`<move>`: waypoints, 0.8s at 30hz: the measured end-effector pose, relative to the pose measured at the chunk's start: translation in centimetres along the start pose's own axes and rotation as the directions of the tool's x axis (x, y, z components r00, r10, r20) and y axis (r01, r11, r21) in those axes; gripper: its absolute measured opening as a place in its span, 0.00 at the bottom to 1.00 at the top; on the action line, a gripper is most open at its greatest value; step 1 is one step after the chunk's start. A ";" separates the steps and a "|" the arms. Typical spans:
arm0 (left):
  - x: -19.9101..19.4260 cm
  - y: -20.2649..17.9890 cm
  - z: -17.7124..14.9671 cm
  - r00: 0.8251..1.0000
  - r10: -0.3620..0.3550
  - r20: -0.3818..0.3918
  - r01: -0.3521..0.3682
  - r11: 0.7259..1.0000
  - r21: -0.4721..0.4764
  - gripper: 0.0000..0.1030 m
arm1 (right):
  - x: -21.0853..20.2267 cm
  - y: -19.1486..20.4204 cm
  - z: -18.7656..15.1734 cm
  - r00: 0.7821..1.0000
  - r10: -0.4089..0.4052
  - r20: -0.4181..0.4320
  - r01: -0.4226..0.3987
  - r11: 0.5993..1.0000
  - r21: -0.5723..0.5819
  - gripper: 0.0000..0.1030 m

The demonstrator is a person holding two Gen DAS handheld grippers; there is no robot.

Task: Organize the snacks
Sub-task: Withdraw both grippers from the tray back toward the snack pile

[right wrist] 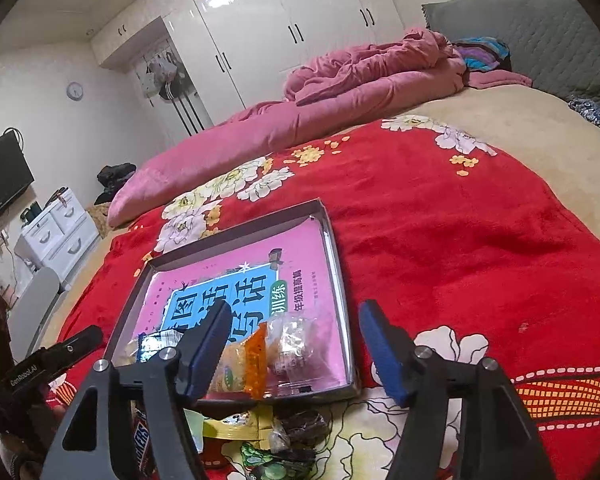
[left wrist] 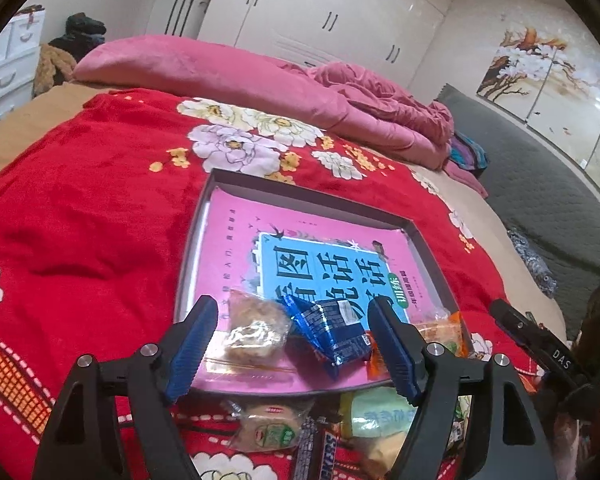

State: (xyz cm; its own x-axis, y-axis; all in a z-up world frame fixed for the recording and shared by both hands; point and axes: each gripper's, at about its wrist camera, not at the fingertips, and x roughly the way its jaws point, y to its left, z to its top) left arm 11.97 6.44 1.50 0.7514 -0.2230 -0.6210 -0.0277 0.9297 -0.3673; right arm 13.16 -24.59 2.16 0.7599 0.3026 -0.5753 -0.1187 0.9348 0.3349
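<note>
A shallow grey tray [left wrist: 308, 196] lined with a pink book lies on the red floral blanket; it also shows in the right wrist view [right wrist: 236, 236]. In its near end lie a clear-wrapped pastry [left wrist: 252, 332], a blue packet [left wrist: 332, 328] and an orange packet [left wrist: 440, 332]. My left gripper [left wrist: 292, 344] is open and empty, hovering over these. My right gripper [right wrist: 296, 348] is open and empty above the tray's near right corner, over the orange packet [right wrist: 244, 360] and a clear packet [right wrist: 296, 336]. Loose snacks lie before the tray: a Snickers bar [left wrist: 320, 452], a green-labelled pastry [left wrist: 268, 432], a yellow packet [right wrist: 236, 424].
A rolled pink quilt [left wrist: 228, 76] lies across the far side of the bed. White wardrobes [right wrist: 284, 20] stand behind. A white drawer unit [right wrist: 60, 232] and a TV [right wrist: 0, 184] are at the left. A grey padded headboard [right wrist: 540, 36] is at the right.
</note>
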 end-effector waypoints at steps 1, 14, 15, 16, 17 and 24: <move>-0.2 0.1 0.0 1.000 0.002 0.002 -0.002 1.000 0.000 0.76 | -0.1 0.0 0.0 1.000 0.000 0.001 0.000 1.000 -0.002 0.65; -1.3 0.2 -0.7 1.000 0.027 -0.011 -0.027 1.000 0.012 0.77 | -1.2 0.8 -0.5 1.000 -0.006 0.007 0.006 0.998 -0.055 0.66; -1.3 0.2 -0.8 0.999 0.030 -0.014 -0.030 0.999 0.014 0.77 | -1.3 0.9 -0.5 1.000 -0.007 0.007 0.008 0.998 -0.059 0.66; -1.4 0.1 -0.9 0.999 0.032 -0.016 -0.032 0.999 0.017 0.77 | -1.4 0.9 -0.6 1.000 -0.008 0.007 0.008 0.998 -0.061 0.66; -1.5 0.0 -1.0 0.999 0.034 -0.017 -0.034 0.999 0.020 0.77 | -1.5 0.9 -0.7 1.000 -0.008 0.005 0.008 0.998 -0.064 0.66; -2.0 -0.9 -2.1 0.998 0.045 -0.043 -0.042 0.997 0.062 0.77 | -2.2 0.8 -1.3 1.000 -0.020 -0.010 0.019 0.997 -0.069 0.66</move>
State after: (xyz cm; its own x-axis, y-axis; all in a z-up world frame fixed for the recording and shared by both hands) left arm 9.09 5.38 1.60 0.7206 -0.1934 -0.6659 -0.0181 0.9547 -0.2969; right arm 10.56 -24.26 2.74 0.7557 0.2859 -0.5892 -0.1478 0.9509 0.2717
